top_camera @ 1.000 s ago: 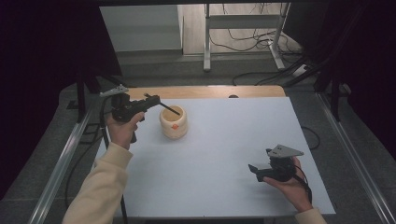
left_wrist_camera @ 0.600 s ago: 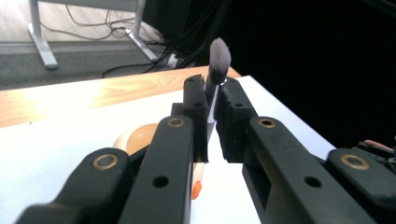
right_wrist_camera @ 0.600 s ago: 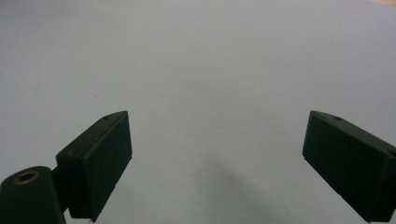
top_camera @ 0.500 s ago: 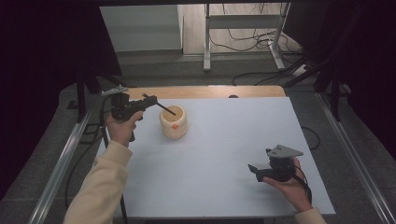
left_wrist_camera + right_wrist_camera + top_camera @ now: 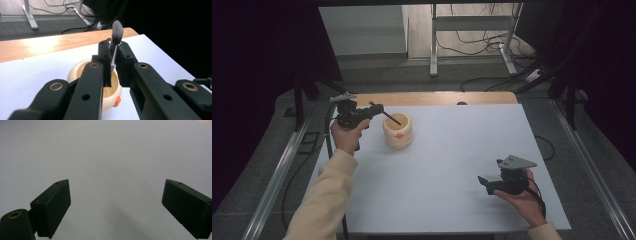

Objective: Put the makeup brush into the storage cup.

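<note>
Left gripper (image 5: pixel 113 53): jaws clenched on a thin brush (image 5: pixel 116 32). Seen from the left gripper view, the brush handle is pinched between the two pads; the dark bristle tuft stands up past the jaw tips, and the handle's other end runs down toward the cup mouth. In the high view the left gripper (image 5: pixel 374 108) sits at the far left of the table, level with the cup's rim, and the brush (image 5: pixel 391 118) slants from the jaws down and to the right, its lower end over or inside the cup opening; cannot tell whether it touches the inner wall.

Cup (image 5: pixel 398 131): cream-coloured, rounded, upright on the white table surface (image 5: pixel 452 165), far left quarter, just right of the left gripper. A small orange knob (image 5: pixel 116 101) sticks out of its near side, low down.

Right gripper (image 5: pixel 116 205): jaws released, spread wide, nothing between the pads, white surface beneath them. In the high view the right gripper (image 5: pixel 484 181) rests in the person's hand (image 5: pixel 524 197) at the near right of the table, jaws pointing left, well apart from the cup.

A bare wooden strip (image 5: pixel 437 97) runs along the table's far edge. Floor beyond carries cables (image 5: pixel 472 45) and a metal stand's legs (image 5: pixel 434 60).
</note>
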